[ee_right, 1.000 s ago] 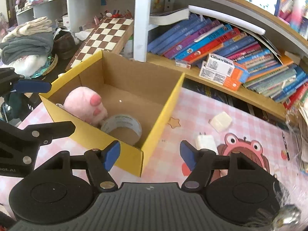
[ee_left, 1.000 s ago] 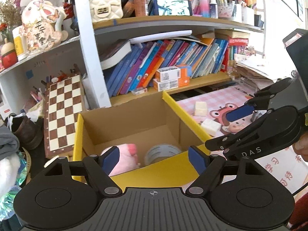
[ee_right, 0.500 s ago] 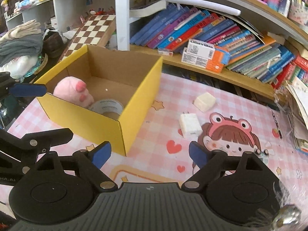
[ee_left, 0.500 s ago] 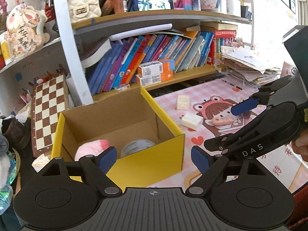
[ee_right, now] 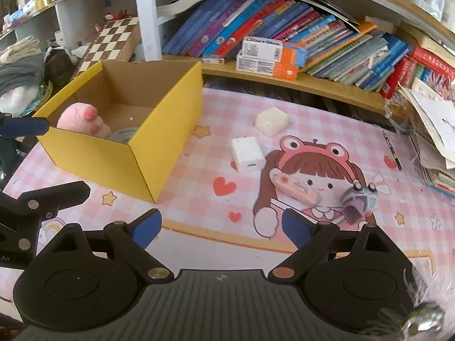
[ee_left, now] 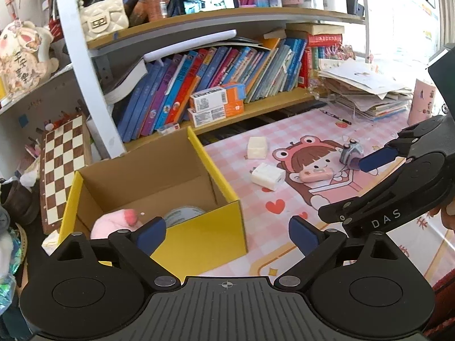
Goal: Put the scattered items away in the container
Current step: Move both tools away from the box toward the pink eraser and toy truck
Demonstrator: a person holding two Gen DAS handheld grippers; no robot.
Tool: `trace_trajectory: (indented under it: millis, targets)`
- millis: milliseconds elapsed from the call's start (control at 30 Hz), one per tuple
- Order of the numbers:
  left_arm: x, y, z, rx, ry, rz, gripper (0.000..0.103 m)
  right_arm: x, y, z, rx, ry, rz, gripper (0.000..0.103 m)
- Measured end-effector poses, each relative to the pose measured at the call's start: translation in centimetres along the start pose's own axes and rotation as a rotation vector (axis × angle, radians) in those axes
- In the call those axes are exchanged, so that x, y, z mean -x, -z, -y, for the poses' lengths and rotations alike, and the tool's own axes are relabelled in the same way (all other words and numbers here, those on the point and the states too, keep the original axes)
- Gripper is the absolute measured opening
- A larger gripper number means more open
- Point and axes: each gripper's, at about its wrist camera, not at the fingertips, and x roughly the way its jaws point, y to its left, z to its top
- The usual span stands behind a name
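Note:
A yellow cardboard box [ee_left: 199,236] [ee_right: 173,113] stands on the pink mat and holds a pink plush paw [ee_left: 113,221] [ee_right: 81,119] and a tape roll [ee_left: 182,214] [ee_right: 123,135]. On the mat to its right lie a cream cube [ee_left: 256,147] [ee_right: 271,120], a white charger [ee_left: 267,176] [ee_right: 247,155], a pink flat case [ee_left: 315,174] [ee_right: 294,187] and a small grey-purple toy [ee_left: 351,155] [ee_right: 358,201]. My left gripper [ee_left: 227,234] is open and empty, near the box's front. My right gripper [ee_right: 223,227] is open and empty, above the mat near the case.
Bookshelves with books and orange-white boxes [ee_right: 270,56] run along the back. A chessboard [ee_left: 64,164] leans left of the box. A paper stack [ee_left: 366,91] sits at the right. A pen [ee_right: 391,149] lies on the mat.
Both grippers have pulled back from the box and swung right, so the loose items on the mat have come into fuller view. Both stay open.

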Motion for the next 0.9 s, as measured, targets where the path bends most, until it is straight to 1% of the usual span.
trace_trajectory:
  millis: [433,667,900]
  targets:
    - [-0.7,-1.2,4.6,-0.05,0.01,-0.011,0.095,1.1,2.0,4.4,-0.053,0.016,0.0,0.093]
    - [-0.9,-1.8,6.5,-0.063,-0.006,-0.014,0.095,1.5,2.9,6.9,-0.082,0.027,0.008,0.093]
    - [-1.4,-2.1,8.1,-0.058,-0.017,-0.019,0.096,1.6,3.4,8.9,-0.081,0.028,0.012,0.093]
